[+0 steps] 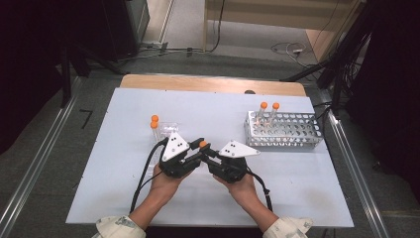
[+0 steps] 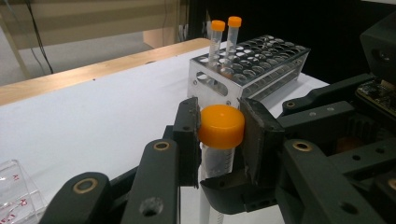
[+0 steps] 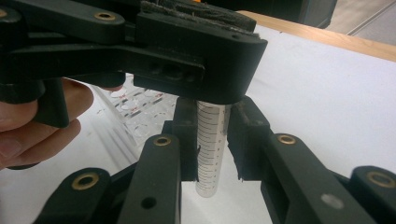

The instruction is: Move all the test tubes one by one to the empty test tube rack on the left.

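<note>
Tube (image 3: 210, 144) hangs upright between your tools, left of the rack (image 1: 285, 130): right tool (image 3: 211, 140) clamps its body, left tool (image 2: 220, 128) clamps the orange cap (image 2: 221, 126). Next, twist the cap off.

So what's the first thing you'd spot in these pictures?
Probably the bright orange cap, squeezed by the left claw near the middle of the white table. The right claw grips the clear tube under that cap. After that, two more orange-capped tubes standing in the metal rack on the right.
</note>
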Demonstrator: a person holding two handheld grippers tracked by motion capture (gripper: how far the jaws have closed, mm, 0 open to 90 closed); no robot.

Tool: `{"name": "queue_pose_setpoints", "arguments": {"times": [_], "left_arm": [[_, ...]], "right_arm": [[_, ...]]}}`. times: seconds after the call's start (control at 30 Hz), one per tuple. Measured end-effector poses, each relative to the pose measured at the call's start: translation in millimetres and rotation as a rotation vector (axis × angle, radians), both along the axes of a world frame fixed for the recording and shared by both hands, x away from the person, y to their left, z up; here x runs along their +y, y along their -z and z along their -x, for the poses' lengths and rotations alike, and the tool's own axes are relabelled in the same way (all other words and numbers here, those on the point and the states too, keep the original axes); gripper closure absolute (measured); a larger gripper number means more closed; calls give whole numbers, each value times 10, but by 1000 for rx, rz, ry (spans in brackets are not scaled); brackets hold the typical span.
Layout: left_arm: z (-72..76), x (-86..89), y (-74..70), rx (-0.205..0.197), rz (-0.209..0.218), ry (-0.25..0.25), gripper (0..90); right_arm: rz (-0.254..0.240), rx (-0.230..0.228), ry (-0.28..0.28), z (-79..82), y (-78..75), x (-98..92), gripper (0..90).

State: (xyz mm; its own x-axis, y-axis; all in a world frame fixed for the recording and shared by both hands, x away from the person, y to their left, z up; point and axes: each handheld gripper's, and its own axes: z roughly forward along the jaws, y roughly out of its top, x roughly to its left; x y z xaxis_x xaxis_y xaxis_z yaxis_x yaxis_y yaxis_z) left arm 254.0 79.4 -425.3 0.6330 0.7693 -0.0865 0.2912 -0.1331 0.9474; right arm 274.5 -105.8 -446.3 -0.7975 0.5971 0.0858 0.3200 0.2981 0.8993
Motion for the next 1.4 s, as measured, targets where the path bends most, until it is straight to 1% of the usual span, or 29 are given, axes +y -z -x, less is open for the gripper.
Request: {"name": "queue_pose_setpoints", "arguments": {"times": [0.03, 0.07, 0.13, 0.17, 0.27, 0.3, 0.33, 0.37, 0.47, 0.57, 0.8, 0.93, 1.1, 1.27, 1.4], "left_arm": [[1, 2, -3, 2, 4, 0, 694], [0, 6, -5, 1, 4, 0, 695], [-1, 18, -11, 1, 7, 0, 697], [-2, 26, -16, 0, 8, -2, 697], [-2, 57, -34, -3, 15, -8, 697], [-1, 74, -44, -2, 15, -10, 697], [-2, 94, -55, -4, 15, -14, 698], [-5, 117, -66, -5, 18, -19, 698], [-14, 213, -103, -9, 32, -41, 698], [-45, 331, -136, -3, 52, -66, 698], [-84, 589, -217, -17, 70, -132, 699], [-96, 736, -268, -30, 66, -172, 698], [-108, 930, -316, -35, 88, -220, 698], [-129, 1090, -319, -46, 78, -284, 698], [-155, 1159, -280, -51, 64, -325, 698]], "right_arm": [[-1, 0, 0, 2, -1, 1, 713], [-3, -1, -1, 2, -3, 0, 681], [-5, 4, -10, -6, -5, 2, 551], [2, 4, -12, -13, -4, 2, 493], [14, 5, -1, -31, 4, -4, 368], [21, 12, 10, -39, 7, -7, 322], [23, 21, 22, -46, 10, -9, 294], [28, 20, 28, -59, 16, -16, 277], [33, 28, 44, -80, 24, -43, 261], [35, 23, 53, -94, 26, -66, 261], [49, 21, 62, -95, 35, -81, 257], [47, 20, 65, -98, 36, -89, 256], [48, 21, 68, -100, 34, -102, 256], [47, 21, 68, -97, 34, -102, 256], [48, 16, 63, -97, 37, -96, 257]]}}
